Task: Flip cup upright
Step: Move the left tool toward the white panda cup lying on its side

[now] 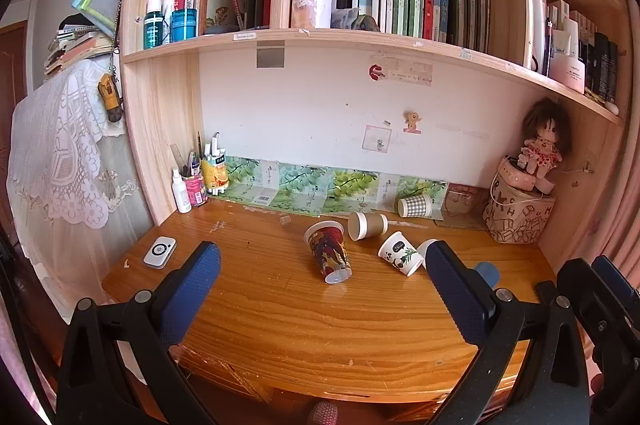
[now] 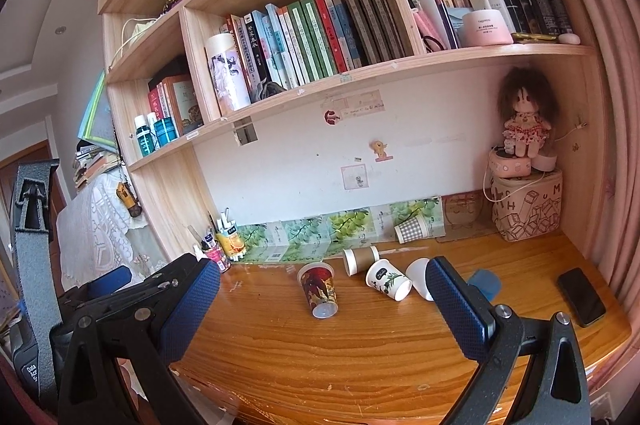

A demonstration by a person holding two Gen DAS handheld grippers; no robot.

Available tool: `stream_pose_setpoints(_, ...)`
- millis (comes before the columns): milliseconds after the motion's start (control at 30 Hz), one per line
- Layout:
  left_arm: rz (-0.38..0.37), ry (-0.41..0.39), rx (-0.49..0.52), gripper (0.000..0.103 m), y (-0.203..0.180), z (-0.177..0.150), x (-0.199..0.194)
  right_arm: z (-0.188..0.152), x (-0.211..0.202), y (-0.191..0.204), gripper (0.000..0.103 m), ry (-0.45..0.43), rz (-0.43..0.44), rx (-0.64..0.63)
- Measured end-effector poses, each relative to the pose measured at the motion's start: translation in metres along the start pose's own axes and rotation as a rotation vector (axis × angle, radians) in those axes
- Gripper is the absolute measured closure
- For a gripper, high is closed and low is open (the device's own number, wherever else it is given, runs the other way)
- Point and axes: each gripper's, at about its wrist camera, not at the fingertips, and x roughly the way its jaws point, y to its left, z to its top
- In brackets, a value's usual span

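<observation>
Wooden desk (image 1: 280, 325): several paper cups lie tipped at mid-desk, the red patterned cup (image 1: 330, 252) nearest. Left gripper (image 1: 320, 289) and right gripper (image 2: 322, 301) hover wide apart, empty; the approach comes next, closing across one cup's wall.

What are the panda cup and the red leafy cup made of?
The panda cup looks like matte paper: a dull white printed wall with a rolled rim. The red leafy cup seems paper too, perhaps glossier, with a pale, shiny base. Both lie tipped over on the varnished wooden desk.
</observation>
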Motion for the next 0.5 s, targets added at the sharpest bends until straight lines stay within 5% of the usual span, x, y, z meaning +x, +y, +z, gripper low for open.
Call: stream_pose_setpoints(500,-0.087,0.064,-0.032,0.001,-0.008,0.049,0.116,0.041,0.106,-0.014,0.000,0.029,-0.070,-0.002)
